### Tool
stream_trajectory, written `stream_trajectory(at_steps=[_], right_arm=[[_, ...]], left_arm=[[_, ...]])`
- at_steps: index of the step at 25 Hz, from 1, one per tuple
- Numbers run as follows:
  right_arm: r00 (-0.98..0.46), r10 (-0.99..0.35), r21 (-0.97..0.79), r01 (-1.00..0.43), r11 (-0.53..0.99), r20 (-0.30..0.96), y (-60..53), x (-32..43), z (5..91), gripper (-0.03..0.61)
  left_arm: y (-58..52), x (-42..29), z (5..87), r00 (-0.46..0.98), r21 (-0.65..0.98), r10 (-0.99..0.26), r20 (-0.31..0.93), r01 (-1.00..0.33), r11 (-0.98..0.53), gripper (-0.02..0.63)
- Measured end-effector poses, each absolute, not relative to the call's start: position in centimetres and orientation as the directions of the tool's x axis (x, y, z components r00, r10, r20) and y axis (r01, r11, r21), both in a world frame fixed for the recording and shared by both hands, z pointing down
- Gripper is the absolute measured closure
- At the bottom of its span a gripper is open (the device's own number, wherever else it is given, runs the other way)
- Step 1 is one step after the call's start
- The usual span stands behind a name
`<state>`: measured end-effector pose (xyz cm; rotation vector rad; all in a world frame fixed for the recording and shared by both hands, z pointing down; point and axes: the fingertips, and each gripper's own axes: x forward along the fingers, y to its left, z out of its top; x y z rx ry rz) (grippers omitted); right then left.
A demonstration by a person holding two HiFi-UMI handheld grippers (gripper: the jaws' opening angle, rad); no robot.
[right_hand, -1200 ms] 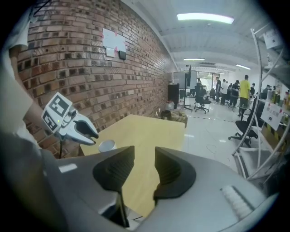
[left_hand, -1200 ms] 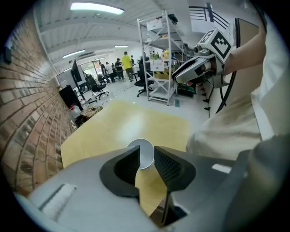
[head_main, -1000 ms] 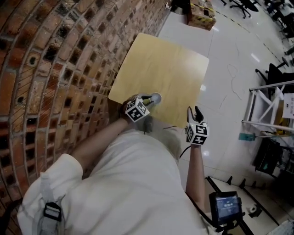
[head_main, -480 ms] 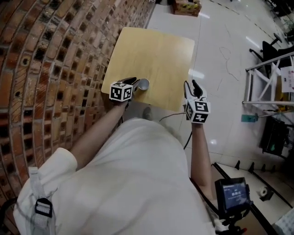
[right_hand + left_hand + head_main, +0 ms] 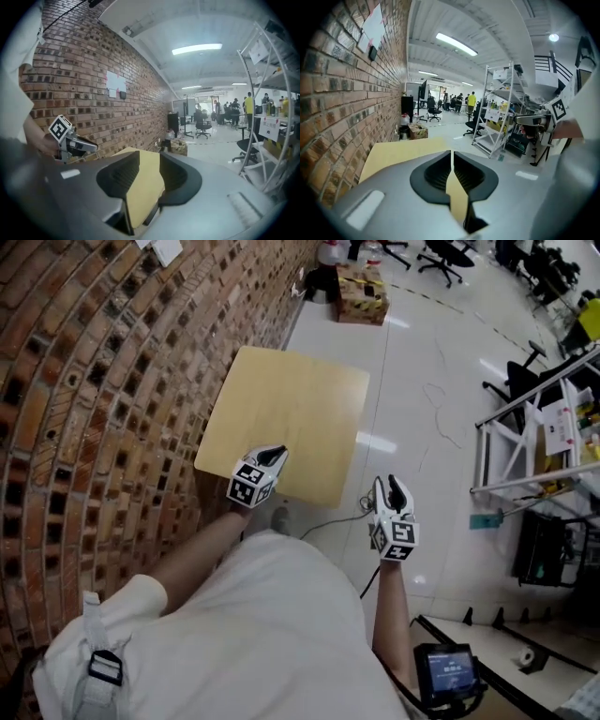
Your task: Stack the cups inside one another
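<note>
Now the left gripper (image 5: 274, 457) hangs over the near left edge of the table (image 5: 291, 399), its jaws just drawn together on nothing — the right gripper (image 5: 390, 487), jaws apart and empty, sits off the near right corner, and no cup shows in any view

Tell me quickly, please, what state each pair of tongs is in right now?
Left tongs: shut, having just been closing, with nothing between them.
Right tongs: open, holding nothing.

Yellow table (image 5: 291, 409) beside brick wall (image 5: 94, 381), left gripper (image 5: 273, 457) over its near edge, right gripper (image 5: 390, 487) above the floor (image 5: 412, 446)
</note>
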<state>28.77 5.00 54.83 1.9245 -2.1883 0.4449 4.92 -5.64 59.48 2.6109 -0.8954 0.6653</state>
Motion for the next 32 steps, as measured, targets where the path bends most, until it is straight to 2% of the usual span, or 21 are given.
stream_trajectory(at_steps=[3,5,8,14,20,23,27,32], right_arm=[[-0.098,-0.945,-0.107,-0.992,0.068,0.313,7.5,31.7,54.3,0.439],[-0.077,-0.948,-0.129,-0.991,0.039,0.31,9.6,33.0,54.6,0.439],[-0.068,-0.94,-0.192,-0.981,0.003,0.335,13.8,33.5,56.3,0.439],[-0.133,-0.937,-0.289,-0.957,0.037,0.323,15.7,32.7,57.2,0.434],[-0.273,-0.92,-0.39,-0.908,0.151,0.281,16.7,28.2,57.2,0.434],[-0.326,-0.899,-0.385,-0.901,0.201,0.293,17.6,26.4,57.4,0.427],[-0.314,-0.904,-0.336,-0.918,0.211,0.291,17.7,26.0,57.2,0.426],[-0.244,-0.931,-0.29,-0.943,0.163,0.27,17.4,25.6,55.5,0.428]], left_arm=[[-4.9,7.1,58.5,0.724,0.138,-0.486,0.49,-0.615,-0.776,0.564],[-3.9,8.0,58.0,0.743,0.169,-0.48,0.466,-0.608,-0.776,0.521],[-1.0,8.2,57.3,0.758,0.209,-0.475,0.447,-0.605,-0.768,0.517],[3.6,8.1,56.4,0.753,0.191,-0.51,0.416,-0.621,-0.761,0.528],[6.3,6.3,54.5,0.753,0.079,-0.508,0.418,-0.588,-0.805,0.537],[7.0,4.2,53.0,0.739,0.045,-0.534,0.41,-0.602,-0.798,0.537],[8.3,1.8,52.0,0.707,0.018,-0.588,0.393,-0.646,-0.763,0.537],[10.5,-1.5,53.6,0.661,0.11,-0.637,0.397,-0.723,-0.682,0.537]])
